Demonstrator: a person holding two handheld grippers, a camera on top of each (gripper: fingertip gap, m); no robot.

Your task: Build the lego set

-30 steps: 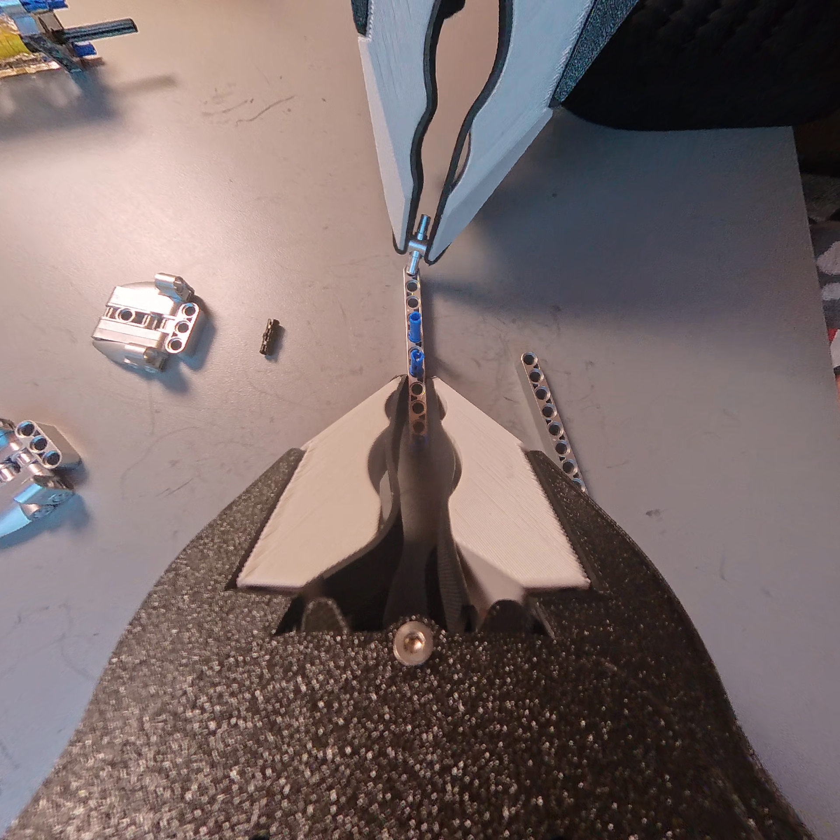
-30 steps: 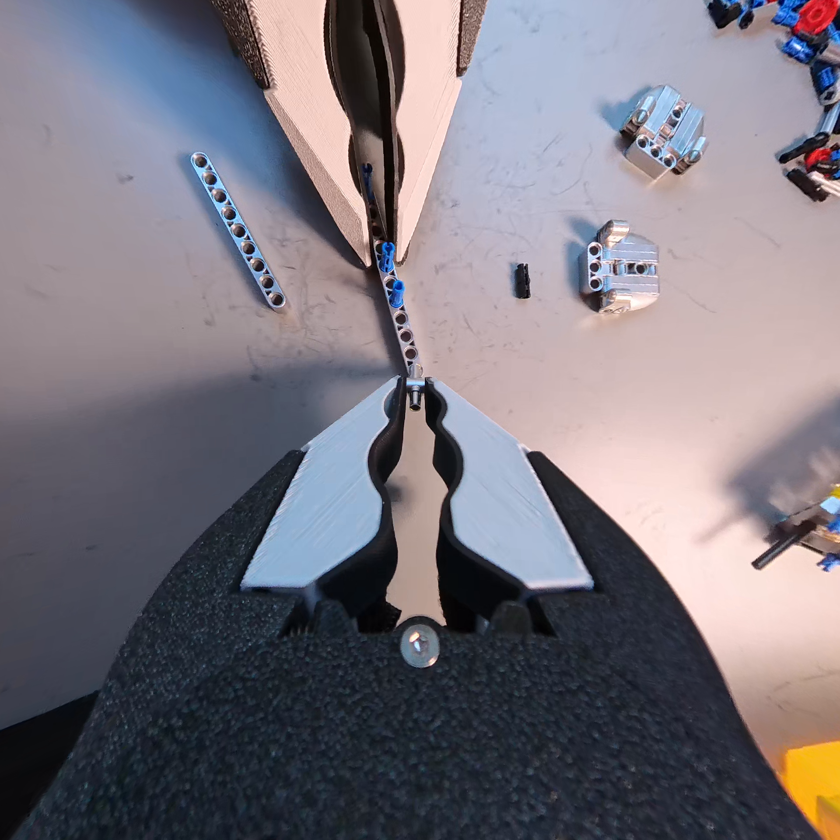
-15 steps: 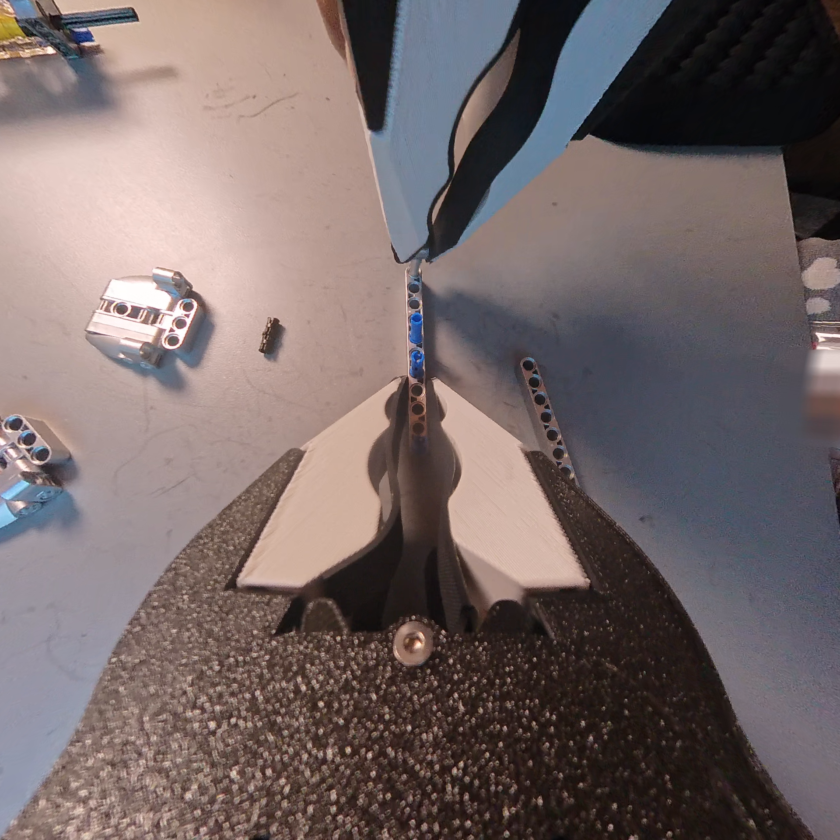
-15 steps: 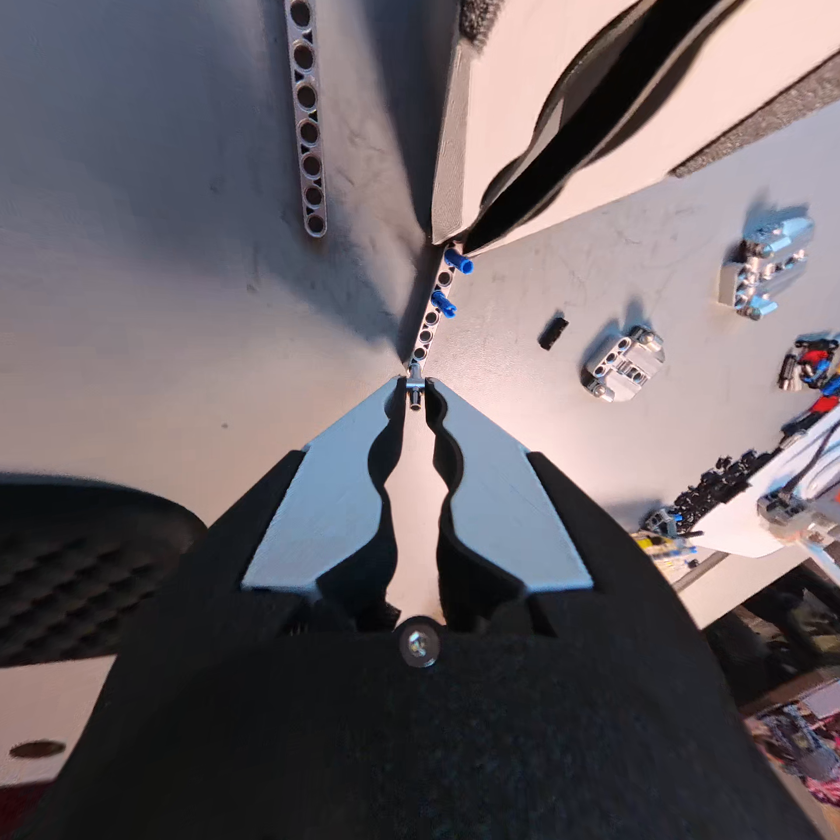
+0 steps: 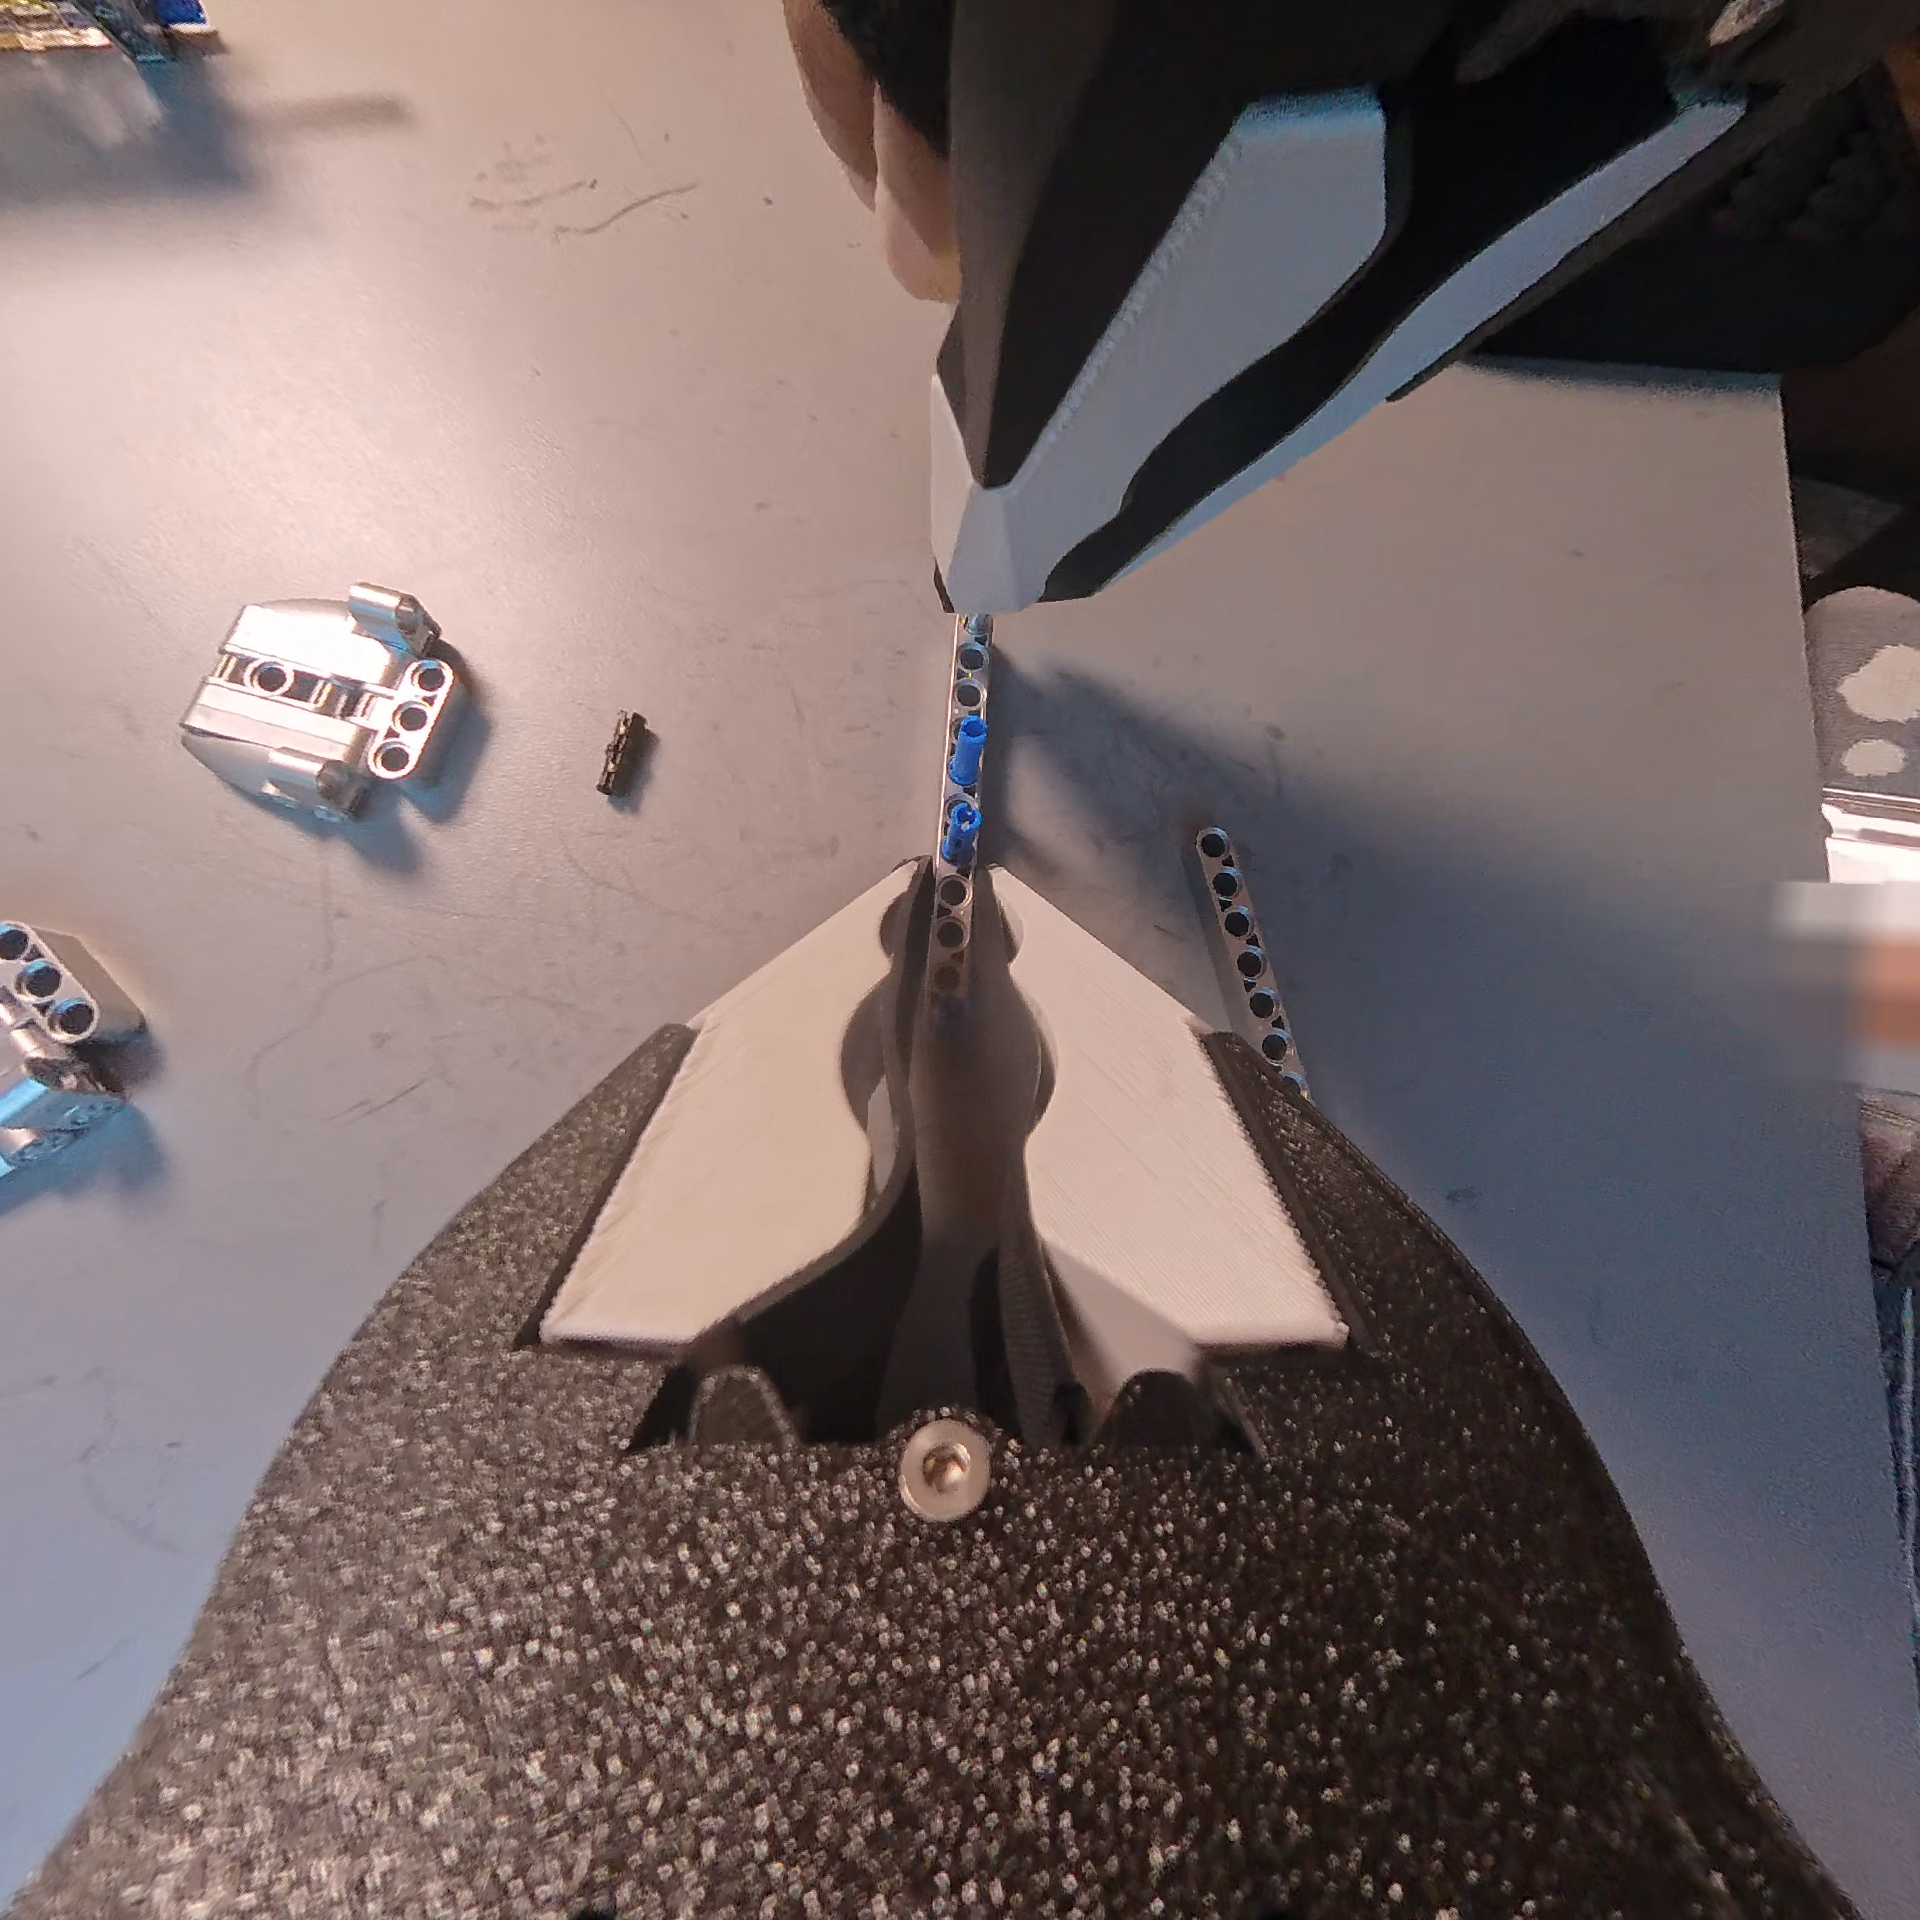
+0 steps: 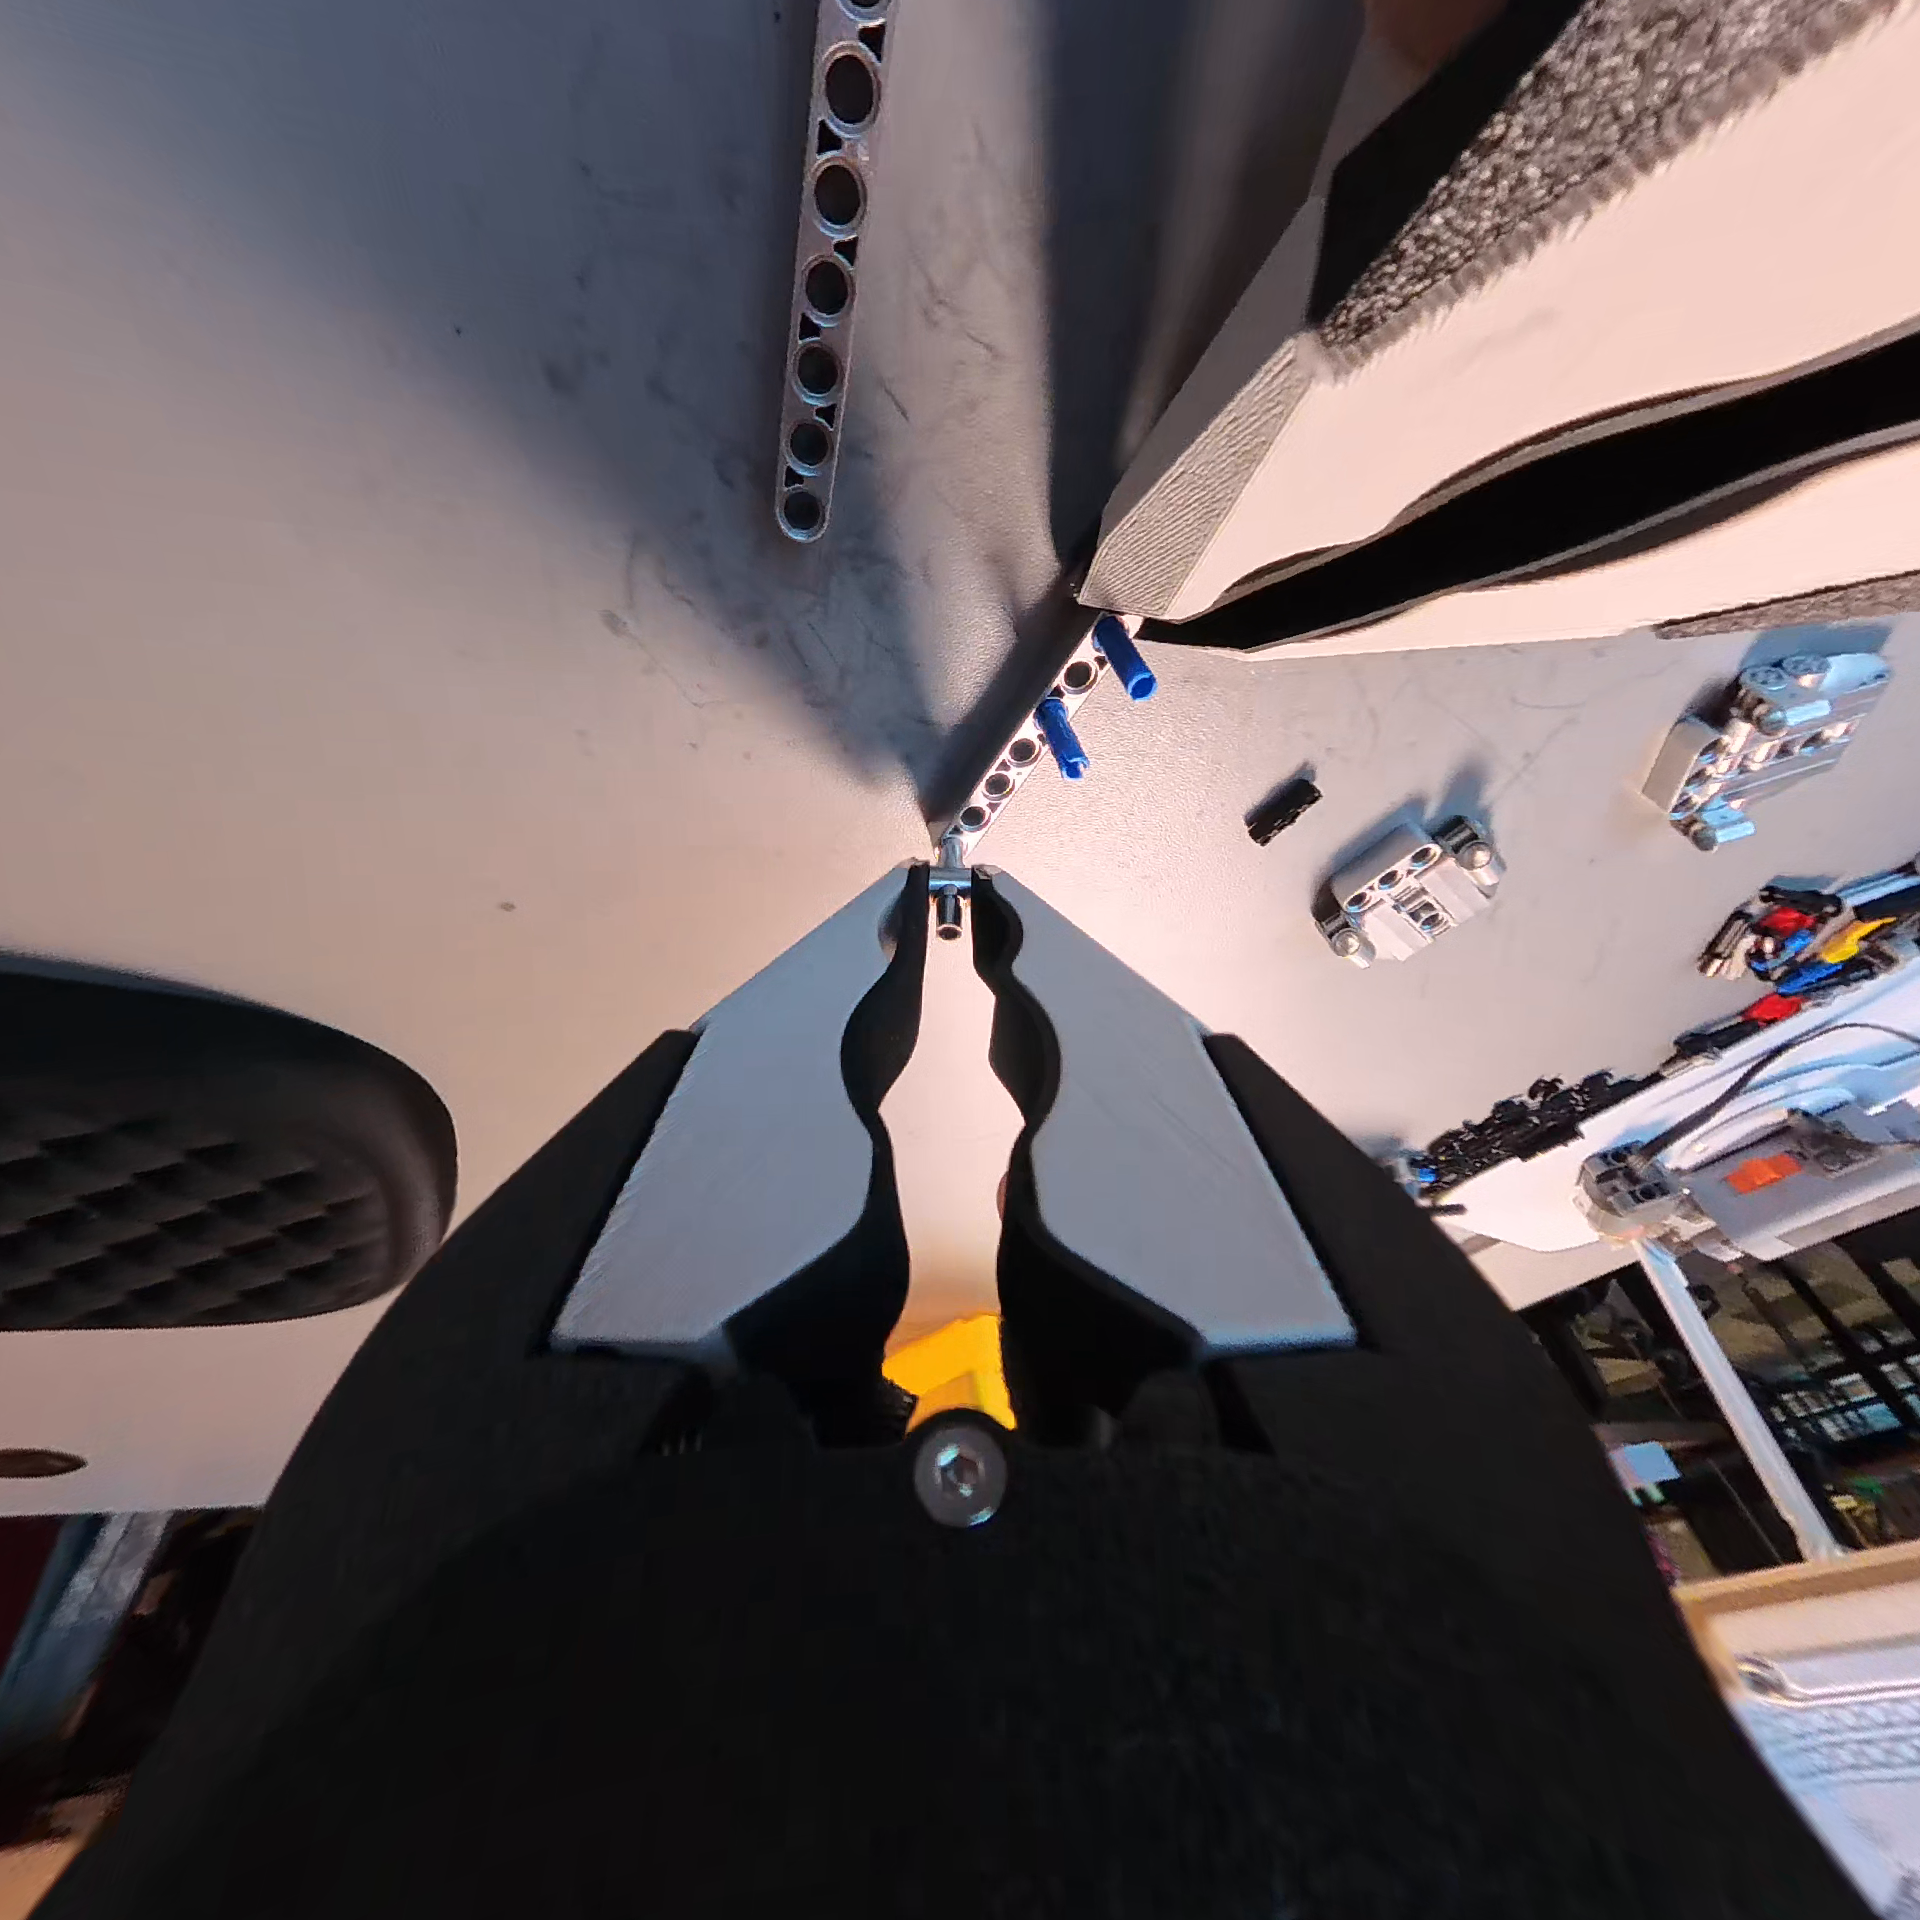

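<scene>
Right now your left gripper [image 5: 958, 883] clamps the grey holed beam [image 5: 961, 769] (two blue pins [image 5: 966, 740] in it) pointing straight at your right gripper [image 6: 948, 883], which pinches a small grey connector [image 6: 948, 896] against the beam's far end, above the table [image 5: 520, 416].

The left claw [image 5: 961, 883] is closed, its two pale fingers [image 5: 790, 1122] pinched together at the tips. Straight ahead of it the right claw [image 6: 948, 883] meets it tip to tip, tilted over to one side, also closed, with only a narrow slit between its fingertips [image 6: 800, 987].
</scene>
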